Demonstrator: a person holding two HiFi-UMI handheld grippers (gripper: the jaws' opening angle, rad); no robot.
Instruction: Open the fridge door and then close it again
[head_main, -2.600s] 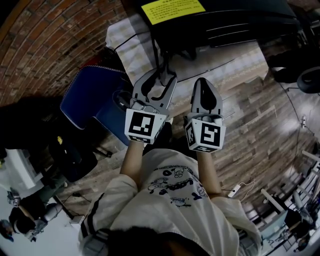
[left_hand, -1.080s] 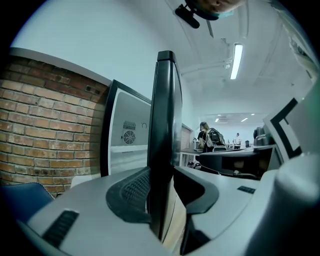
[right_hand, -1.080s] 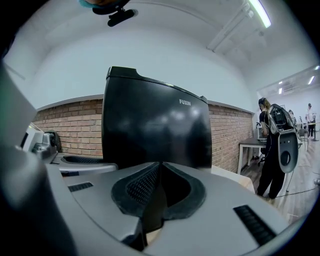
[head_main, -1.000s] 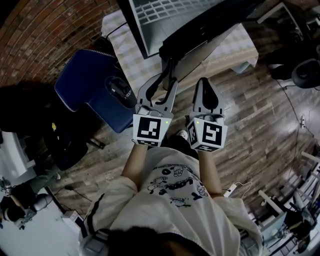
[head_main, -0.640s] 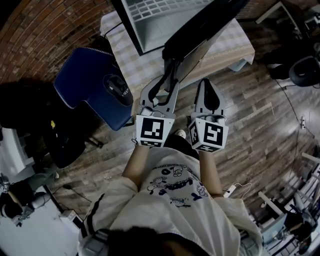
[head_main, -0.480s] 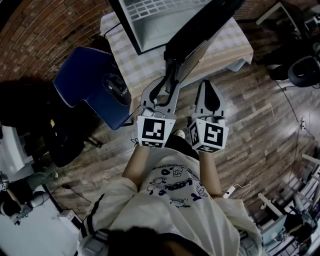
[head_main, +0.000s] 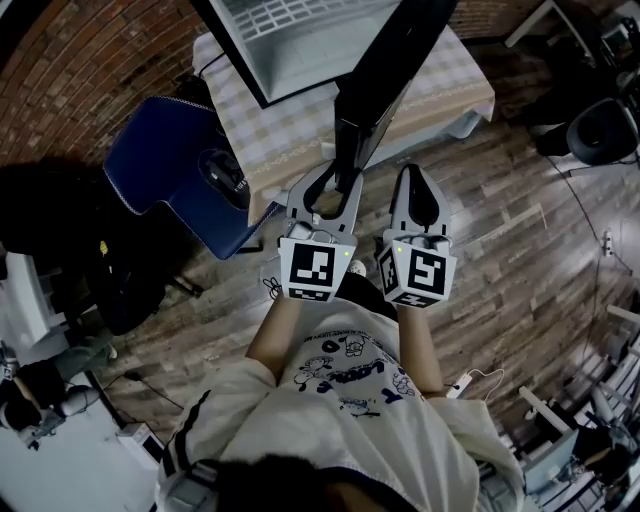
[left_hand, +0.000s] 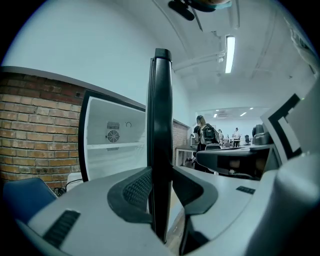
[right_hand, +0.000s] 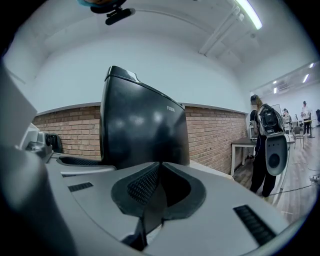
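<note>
Centrally, fingers (left_hand: 131, 192) of the left gripper (head_main: 335, 180), just closing, clamp the edge of the open door (head_main: 388, 70), swung out from the fridge (head_main: 290, 35); the right gripper (head_main: 418, 178), fingers together, hangs empty beside.

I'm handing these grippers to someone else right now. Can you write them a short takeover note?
Left gripper: fingers on the edge of the door; they have just been closing on it.
Right gripper: shut, holding nothing, beside the left one.
Fridge: open, with its white inside showing and the door swung well out.
Done: door opened.
Left: swing the door shut, then let go.
</note>
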